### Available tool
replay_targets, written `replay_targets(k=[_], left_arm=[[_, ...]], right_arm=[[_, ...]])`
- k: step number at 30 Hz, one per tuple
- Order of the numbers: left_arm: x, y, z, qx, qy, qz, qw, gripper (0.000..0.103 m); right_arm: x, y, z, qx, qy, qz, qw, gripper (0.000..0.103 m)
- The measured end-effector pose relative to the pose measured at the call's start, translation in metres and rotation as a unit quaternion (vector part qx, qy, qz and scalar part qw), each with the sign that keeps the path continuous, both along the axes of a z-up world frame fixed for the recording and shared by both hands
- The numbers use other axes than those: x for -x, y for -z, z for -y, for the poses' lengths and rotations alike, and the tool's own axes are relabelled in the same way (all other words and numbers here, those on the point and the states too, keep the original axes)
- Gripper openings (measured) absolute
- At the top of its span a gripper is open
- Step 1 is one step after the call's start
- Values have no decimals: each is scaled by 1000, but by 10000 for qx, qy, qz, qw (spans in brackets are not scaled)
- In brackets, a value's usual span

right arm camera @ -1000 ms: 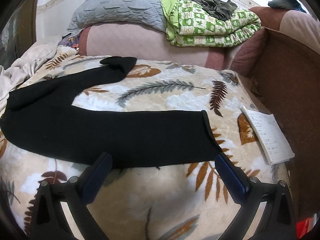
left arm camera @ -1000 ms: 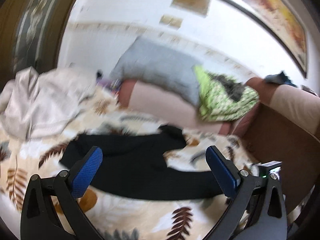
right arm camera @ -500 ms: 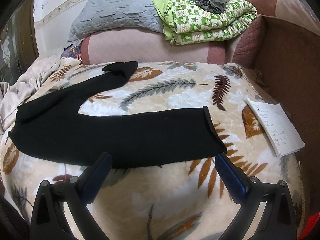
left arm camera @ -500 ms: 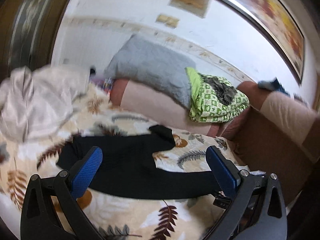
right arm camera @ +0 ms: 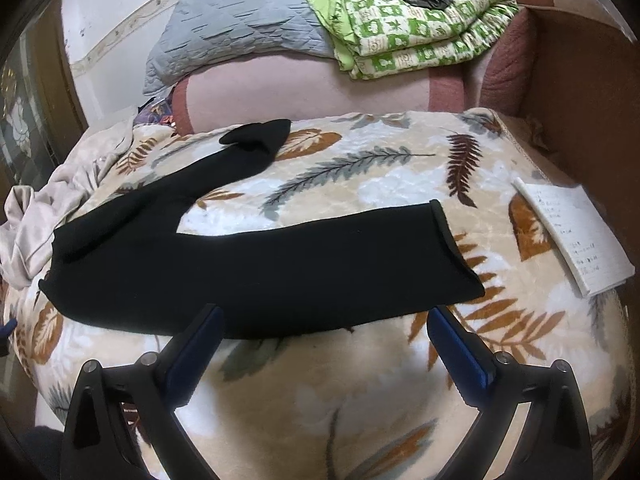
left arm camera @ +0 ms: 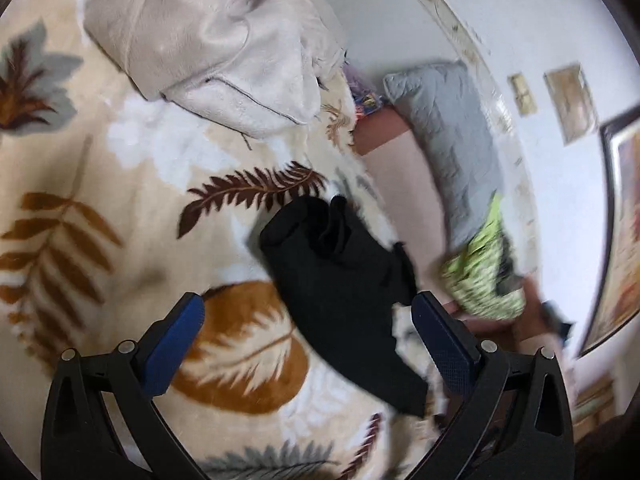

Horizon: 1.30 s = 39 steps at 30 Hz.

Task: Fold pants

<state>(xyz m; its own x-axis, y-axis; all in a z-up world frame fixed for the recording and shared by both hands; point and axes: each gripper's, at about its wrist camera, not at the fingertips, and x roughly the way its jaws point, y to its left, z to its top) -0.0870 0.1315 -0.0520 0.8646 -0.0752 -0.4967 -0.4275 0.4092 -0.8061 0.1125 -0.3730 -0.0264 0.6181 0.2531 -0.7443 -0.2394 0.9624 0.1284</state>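
Black pants (right arm camera: 256, 264) lie spread flat on a leaf-patterned blanket (right arm camera: 360, 392), waist at the left and two legs splayed apart toward the right and back. My right gripper (right arm camera: 322, 344) is open and empty, just above the near edge of the front leg. In the left wrist view the pants (left arm camera: 344, 292) show from the waist end, foreshortened. My left gripper (left arm camera: 306, 334) is open and empty, hovering over the waist part of the pants.
A crumpled beige sheet (left arm camera: 208, 40) lies beside the waist end. A white notepad (right arm camera: 572, 236) lies on the blanket's right side. A grey quilt (right arm camera: 240, 36) and a folded green quilt (right arm camera: 420, 20) rest on the pink headboard cushion (right arm camera: 304, 92). A brown sofa arm (right arm camera: 592, 92) stands at the right.
My left gripper has swung and rolled sharply toward the waist end, now looking down at the pants and blanket. My right gripper has moved slightly closer to the front leg.
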Motion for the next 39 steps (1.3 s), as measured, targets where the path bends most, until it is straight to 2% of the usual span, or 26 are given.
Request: replay_targets(k=[3, 6, 8, 12, 15, 18, 20, 21, 22, 23, 25, 27, 28, 29, 31, 33, 35, 36, 37, 39], left_arm=[[-20, 10, -4, 239, 305, 248, 9989, 103], [-51, 17, 1, 321, 896, 439, 9945, 103], [-65, 23, 0, 180, 1049, 254, 9940, 103], [-79, 33, 3, 53, 1001, 58, 9949, 103], [-89, 29, 8, -305, 989, -125, 9946, 103], [-100, 25, 11, -633, 998, -340, 9924, 103], [-103, 23, 12, -915, 889, -667, 9896, 84], [-107, 25, 12, -1026, 810, -881, 9875, 55], [-108, 26, 13, -1157, 729, -1163, 9837, 25], [-109, 28, 14, -1230, 708, -1360, 9805, 18], [-103, 28, 18, -1302, 682, -1340, 9800, 14], [-101, 22, 24, -1532, 668, -1307, 9772, 13], [-102, 19, 28, -1629, 669, -1284, 9760, 12], [-103, 15, 31, -1702, 673, -1259, 9750, 12], [-105, 11, 36, -1767, 729, -1164, 9746, 12], [-110, 11, 39, -1722, 833, -1087, 9755, 12], [-113, 12, 40, -1658, 829, -1089, 9766, 13], [-113, 14, 39, -1623, 819, -1095, 9772, 18], [-114, 15, 39, -1573, 816, -1099, 9780, 25], [-114, 21, 38, -1452, 828, -1120, 9796, 29]], right_arm=[[1, -2, 2, 72, 37, 69, 9999, 101], [2, -3, 6, 132, 68, 123, 9998, 101], [3, -3, 9, 207, 113, 150, 9996, 101], [2, -2, 16, 279, 204, 152, 9993, 101], [0, -1, 20, 273, 288, 144, 9991, 101], [-2, -3, 27, -23, 319, 142, 9994, 101], [-4, -6, 39, -524, 324, 99, 9980, 100], [-5, -7, 48, -859, 355, 104, 9956, 100], [-7, -8, 60, -1322, 383, 79, 9905, 100], [-9, -8, 71, -1771, 378, 2, 9835, 101], [-16, 1, 94, -2774, 425, -282, 9594, 100], [-23, 16, 121, -3658, 751, -572, 9259, 100], [-26, 22, 129, -3952, 839, -668, 9123, 96], [-30, 33, 139, -4328, 954, -828, 8926, 91], [-36, 44, 147, -4597, 1114, -1019, 8751, 86], [-42, 54, 154, -4671, 1324, -1152, 8666, 85], [-47, 65, 158, -4400, 1669, -1337, 8722, 85], [-49, 70, 160, -4176, 1902, -1458, 8765, 84], [-50, 76, 162, -4099, 2029, -1551, 8757, 78], [-55, 81, 163, -4113, 2066, -1582, 8736, 76]])
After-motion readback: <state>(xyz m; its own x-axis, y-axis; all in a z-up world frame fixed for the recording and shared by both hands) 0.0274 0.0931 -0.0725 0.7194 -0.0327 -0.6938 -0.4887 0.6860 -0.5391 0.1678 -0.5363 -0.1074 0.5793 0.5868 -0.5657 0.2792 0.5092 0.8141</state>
